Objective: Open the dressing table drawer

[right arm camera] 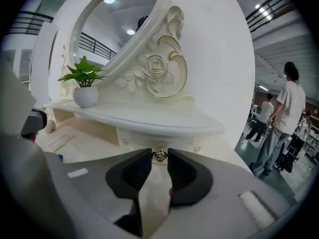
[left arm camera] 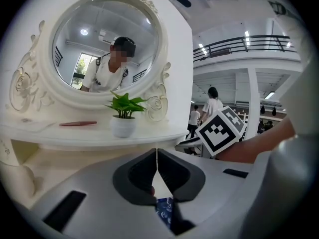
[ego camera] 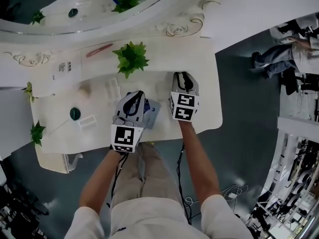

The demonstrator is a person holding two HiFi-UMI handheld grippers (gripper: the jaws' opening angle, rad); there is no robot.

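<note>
Right tool [right arm camera: 159, 159]: closed onto the drawer knob [right arm camera: 159, 155]; the small brass knob sits right at the jaw tips, and both pads look to be touching it.
Left tool [left arm camera: 157, 158]: jaws together, tips meeting, nothing gripped. It hangs to the left of the knob, above a blue object [left arm camera: 164, 208] lying on the counter [ego camera: 207, 111].
Drawer [right arm camera: 142, 142]: its cream front carries the knob and sits flush under the upper shelf. I judge it still shut.
Potted plant [ego camera: 131, 58]: on the shelf above and left of the knob, out of the pull path.
Done so far: as I read it, the reach to the knob and the grip on it.
Left to do: the whole pull. I need to draw the knob straight back towards me until the drawer slides out.
Watch for: the hold is only at the tips, so I expect the knob could slip free if I pull off-axis.
</note>
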